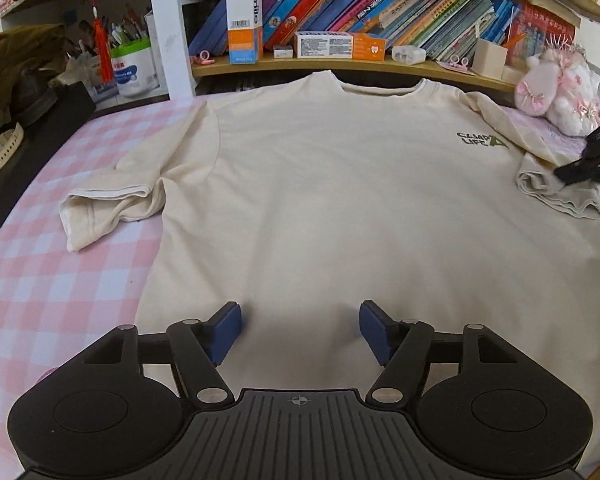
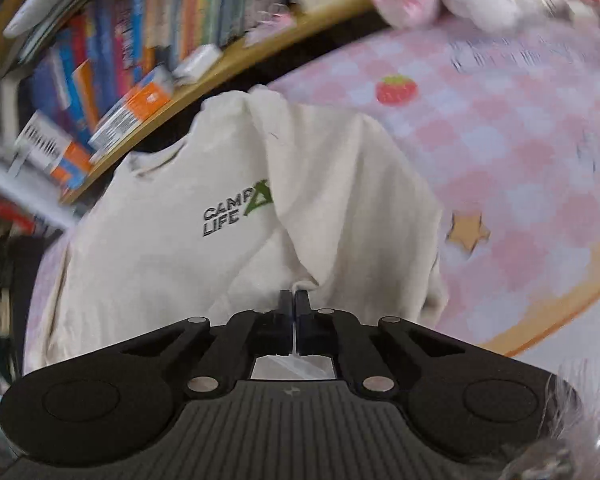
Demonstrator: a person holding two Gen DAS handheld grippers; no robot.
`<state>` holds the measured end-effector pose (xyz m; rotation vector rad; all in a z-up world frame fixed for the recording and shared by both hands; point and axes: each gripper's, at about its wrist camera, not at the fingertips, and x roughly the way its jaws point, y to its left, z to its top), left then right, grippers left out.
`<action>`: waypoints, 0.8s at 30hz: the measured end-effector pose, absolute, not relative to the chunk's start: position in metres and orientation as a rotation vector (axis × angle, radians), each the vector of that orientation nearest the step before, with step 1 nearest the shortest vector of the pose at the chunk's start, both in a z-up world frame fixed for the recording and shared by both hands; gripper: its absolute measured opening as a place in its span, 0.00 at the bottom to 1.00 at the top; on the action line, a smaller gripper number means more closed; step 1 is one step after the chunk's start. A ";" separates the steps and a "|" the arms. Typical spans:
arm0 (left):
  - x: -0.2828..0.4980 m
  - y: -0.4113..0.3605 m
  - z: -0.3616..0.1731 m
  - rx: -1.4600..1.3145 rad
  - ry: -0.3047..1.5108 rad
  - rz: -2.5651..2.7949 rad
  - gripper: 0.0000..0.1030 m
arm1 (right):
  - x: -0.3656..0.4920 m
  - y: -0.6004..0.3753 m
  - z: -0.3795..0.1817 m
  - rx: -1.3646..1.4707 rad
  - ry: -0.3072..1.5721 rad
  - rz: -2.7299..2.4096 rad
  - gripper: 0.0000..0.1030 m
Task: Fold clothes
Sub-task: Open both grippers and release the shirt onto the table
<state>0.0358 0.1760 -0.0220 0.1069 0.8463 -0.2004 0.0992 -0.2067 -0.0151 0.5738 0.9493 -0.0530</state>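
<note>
A cream T-shirt with a "CAMP LIFE" print lies spread face up on the pink checked cloth. Its left sleeve lies flat, pointing outward. My left gripper is open and empty, hovering over the shirt's lower middle. My right gripper is shut on the right sleeve, lifting and pulling it over the shirt body; it shows as a black shape at the right edge of the left wrist view. The shirt fills the centre of the right wrist view.
A bookshelf with books and boxes runs behind the collar. Pink plush toys sit at the far right. A dark bag and clutter stand at the left. The cloth carries strawberry and star prints.
</note>
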 end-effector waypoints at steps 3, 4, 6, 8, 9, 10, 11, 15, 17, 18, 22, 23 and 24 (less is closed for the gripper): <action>0.036 0.176 -0.022 0.105 0.852 -0.191 0.65 | 0.106 -0.229 0.011 0.362 0.960 -0.007 0.01; 0.036 0.175 -0.022 0.102 0.854 -0.183 0.65 | 0.109 -0.238 0.017 0.288 0.965 -0.009 0.01; 0.036 0.174 -0.022 0.098 0.859 -0.169 0.65 | 0.118 -0.255 0.024 0.121 0.977 -0.052 0.01; 0.036 0.173 -0.022 0.095 0.864 -0.156 0.65 | 0.128 -0.272 0.028 -0.031 0.972 -0.119 0.01; 0.035 0.173 -0.021 0.094 0.867 -0.151 0.65 | 0.134 -0.281 0.028 -0.110 0.951 -0.178 0.01; 0.035 0.173 -0.021 0.094 0.869 -0.146 0.65 | 0.139 -0.290 0.027 -0.180 0.928 -0.235 0.01; 0.035 0.172 -0.021 0.095 0.872 -0.142 0.65 | 0.142 -0.298 0.026 -0.196 0.908 -0.278 0.02; 0.032 0.172 -0.018 0.113 0.881 -0.128 0.65 | 0.147 -0.331 0.025 -0.161 0.830 -0.422 0.13; 0.030 0.175 -0.016 0.112 0.875 -0.121 0.66 | 0.134 -0.343 0.030 -0.052 0.806 -0.444 0.33; 0.028 0.177 -0.015 0.107 0.872 -0.116 0.66 | 0.127 -0.349 0.033 0.003 0.794 -0.454 0.37; 0.024 0.187 -0.013 0.079 0.861 -0.095 0.66 | 0.095 -0.363 0.035 0.229 0.809 -0.410 0.36; 0.024 0.189 -0.013 0.074 0.858 -0.090 0.66 | 0.085 -0.362 0.033 0.276 0.821 -0.398 0.37; 0.024 0.192 -0.012 0.068 0.854 -0.086 0.66 | 0.076 -0.361 0.030 0.324 0.835 -0.384 0.38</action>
